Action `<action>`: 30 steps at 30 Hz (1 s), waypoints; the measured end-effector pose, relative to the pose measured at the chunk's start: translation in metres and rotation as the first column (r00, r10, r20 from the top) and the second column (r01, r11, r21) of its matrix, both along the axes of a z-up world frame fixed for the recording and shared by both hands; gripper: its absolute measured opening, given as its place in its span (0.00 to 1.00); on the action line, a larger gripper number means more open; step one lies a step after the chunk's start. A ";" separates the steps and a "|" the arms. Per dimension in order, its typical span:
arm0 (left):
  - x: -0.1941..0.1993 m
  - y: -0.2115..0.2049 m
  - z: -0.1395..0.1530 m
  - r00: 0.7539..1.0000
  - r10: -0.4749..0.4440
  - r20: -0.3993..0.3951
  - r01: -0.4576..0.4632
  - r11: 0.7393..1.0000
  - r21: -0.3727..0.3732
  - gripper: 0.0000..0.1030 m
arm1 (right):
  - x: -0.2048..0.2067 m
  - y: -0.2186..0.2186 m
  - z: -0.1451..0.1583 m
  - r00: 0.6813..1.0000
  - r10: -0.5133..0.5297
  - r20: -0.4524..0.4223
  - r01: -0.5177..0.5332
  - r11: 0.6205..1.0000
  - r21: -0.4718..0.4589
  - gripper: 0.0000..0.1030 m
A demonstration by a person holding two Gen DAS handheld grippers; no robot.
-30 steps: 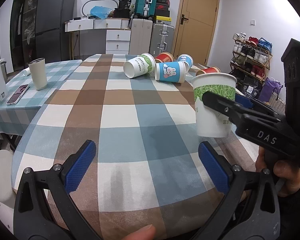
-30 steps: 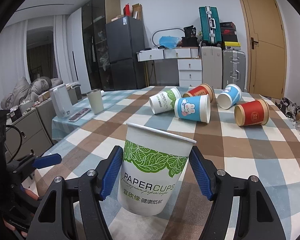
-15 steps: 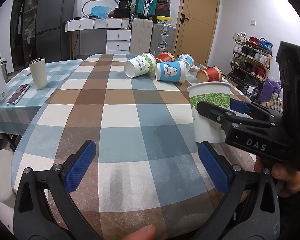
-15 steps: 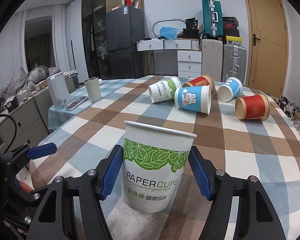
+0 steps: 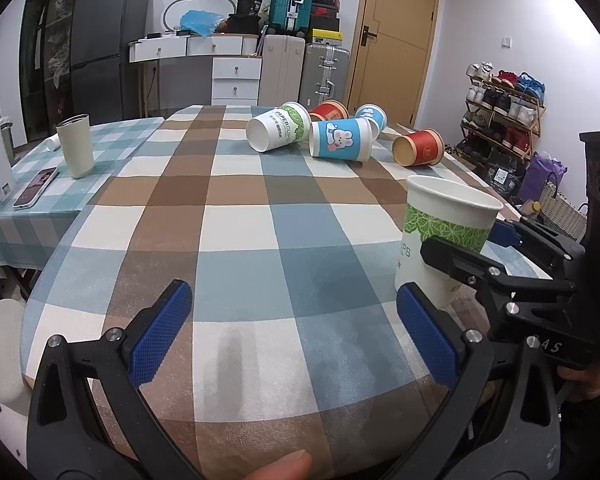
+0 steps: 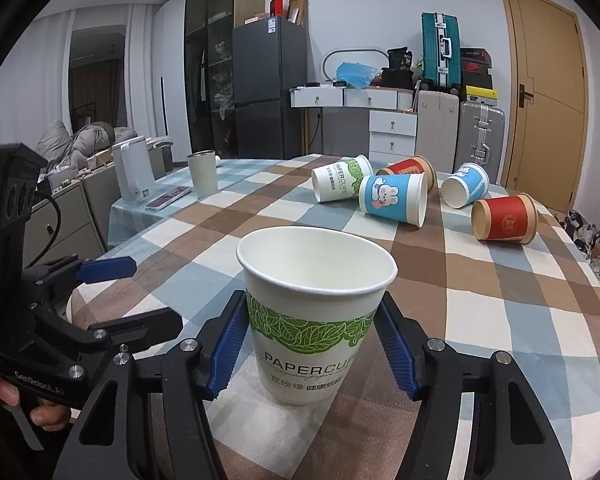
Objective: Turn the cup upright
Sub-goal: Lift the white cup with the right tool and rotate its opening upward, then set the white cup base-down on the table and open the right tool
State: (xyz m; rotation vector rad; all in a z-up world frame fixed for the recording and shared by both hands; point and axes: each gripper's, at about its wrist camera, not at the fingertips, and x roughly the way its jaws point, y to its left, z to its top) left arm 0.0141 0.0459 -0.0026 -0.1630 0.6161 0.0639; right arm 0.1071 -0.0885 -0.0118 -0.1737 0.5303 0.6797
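The tapered white paper cup (image 6: 315,316) with its green leaf band stands upright on the checked tablecloth (image 6: 480,320), between the right gripper (image 6: 314,350)'s 2 ribbed blue pads (image 6: 225,350), which flank it; whether they press it is unclear. The left gripper (image 5: 292,334) is spread apart.

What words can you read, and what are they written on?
"PAPERCUPS": the upright leaf cup between the right gripper jaws.
"PAPERCUPS": the tipped leaf cup.
Chinese line under the upright cup's logo: too small to read surely.
Red cups' emblems: blurred.

black gripper (image 6: 316,344) frames, blue ridged pads (image 6: 226,344), silver screws.
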 end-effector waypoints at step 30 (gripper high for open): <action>0.000 0.005 -0.002 1.000 0.023 -0.003 -0.023 1.000 -0.016 0.99 | 0.004 -0.004 0.000 1.000 0.010 0.004 -0.010 0.999 0.041 0.82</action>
